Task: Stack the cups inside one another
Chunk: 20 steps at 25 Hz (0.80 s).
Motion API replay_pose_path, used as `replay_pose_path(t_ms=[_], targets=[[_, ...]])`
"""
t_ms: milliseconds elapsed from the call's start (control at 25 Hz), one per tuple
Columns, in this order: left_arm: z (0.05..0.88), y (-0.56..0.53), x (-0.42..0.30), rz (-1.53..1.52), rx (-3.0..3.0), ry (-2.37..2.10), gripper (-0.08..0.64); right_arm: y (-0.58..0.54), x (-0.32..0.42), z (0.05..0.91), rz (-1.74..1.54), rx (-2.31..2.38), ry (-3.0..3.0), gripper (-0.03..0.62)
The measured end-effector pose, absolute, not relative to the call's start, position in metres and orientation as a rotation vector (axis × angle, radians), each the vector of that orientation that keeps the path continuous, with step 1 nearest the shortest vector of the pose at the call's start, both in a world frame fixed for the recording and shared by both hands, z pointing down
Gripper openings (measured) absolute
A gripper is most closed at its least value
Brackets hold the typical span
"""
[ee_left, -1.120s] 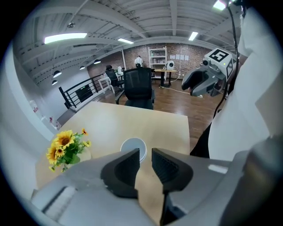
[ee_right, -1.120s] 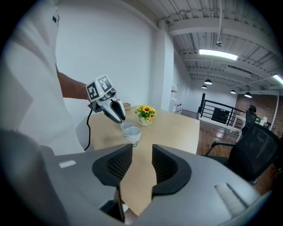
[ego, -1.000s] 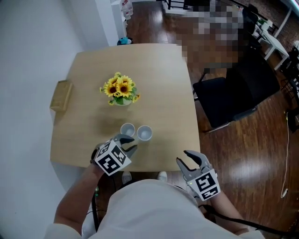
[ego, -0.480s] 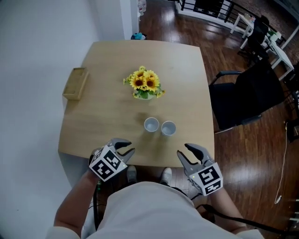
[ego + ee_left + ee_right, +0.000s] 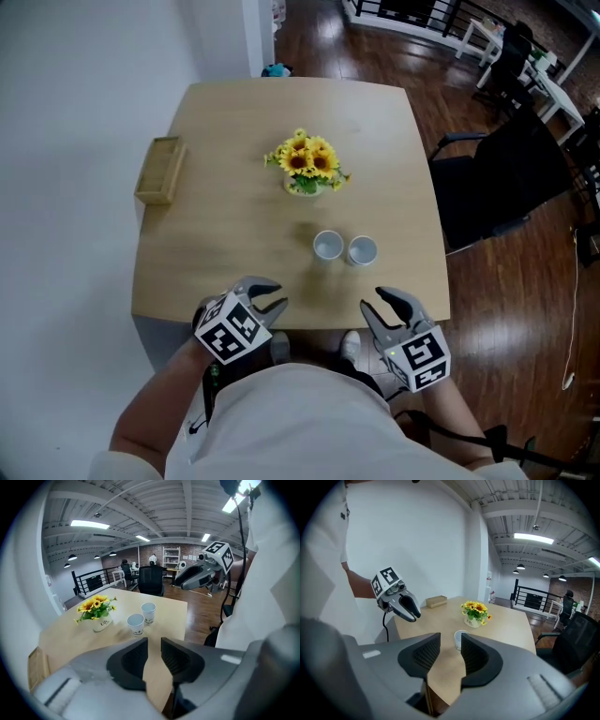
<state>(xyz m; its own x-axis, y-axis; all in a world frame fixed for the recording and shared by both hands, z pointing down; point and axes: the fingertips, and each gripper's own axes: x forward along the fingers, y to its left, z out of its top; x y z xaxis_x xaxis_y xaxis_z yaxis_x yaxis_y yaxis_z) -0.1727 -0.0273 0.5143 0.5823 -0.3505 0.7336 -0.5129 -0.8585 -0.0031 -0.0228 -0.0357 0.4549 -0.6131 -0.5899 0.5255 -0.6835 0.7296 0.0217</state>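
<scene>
Two white paper cups, one (image 5: 327,246) and the other (image 5: 362,250), stand upright side by side on the wooden table (image 5: 225,234), in front of the sunflower pot. In the left gripper view they show as a nearer cup (image 5: 136,623) and a farther cup (image 5: 148,611). My left gripper (image 5: 270,296) hovers at the table's front edge, open and holding nothing. The right gripper (image 5: 379,306) hangs at the front right edge, also open and holding nothing. In the right gripper view only one cup (image 5: 458,640) peeks between the jaws.
A pot of sunflowers (image 5: 309,163) stands mid-table behind the cups. A small wooden box (image 5: 159,170) lies at the left edge. A black chair (image 5: 502,178) stands to the right of the table on the dark wood floor. A white wall runs along the left.
My left gripper has drawn back from beside the cups to the table's front edge. The cups keep their place by the flowers. The right gripper has barely shifted.
</scene>
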Motion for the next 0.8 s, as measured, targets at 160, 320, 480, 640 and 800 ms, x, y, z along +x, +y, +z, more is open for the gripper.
replay_pose_path(t_ms=[160,320,480,640,800], targets=[[0.521,-0.052,-0.155,1.209,2.677,-0.648,0.097,-0.019,-0.018,0.458,0.280,1.011,-2.390,0.145],[0.537,-0.083,-0.123,1.306,2.732,-0.563,0.097,-0.005,0.006,0.462,0.307,1.066,-2.327,0.145],[0.560,-0.106,-0.093,1.446,2.754,-0.476,0.102,0.004,0.041,0.462,0.370,1.178,-2.271,0.144],[0.592,-0.122,-0.078,1.613,2.714,-0.417,0.109,0.009,0.076,0.460,0.394,1.268,-2.227,0.144],[0.617,-0.130,-0.075,1.745,2.622,-0.395,0.081,0.009,0.104,0.462,0.416,1.297,-2.205,0.144]])
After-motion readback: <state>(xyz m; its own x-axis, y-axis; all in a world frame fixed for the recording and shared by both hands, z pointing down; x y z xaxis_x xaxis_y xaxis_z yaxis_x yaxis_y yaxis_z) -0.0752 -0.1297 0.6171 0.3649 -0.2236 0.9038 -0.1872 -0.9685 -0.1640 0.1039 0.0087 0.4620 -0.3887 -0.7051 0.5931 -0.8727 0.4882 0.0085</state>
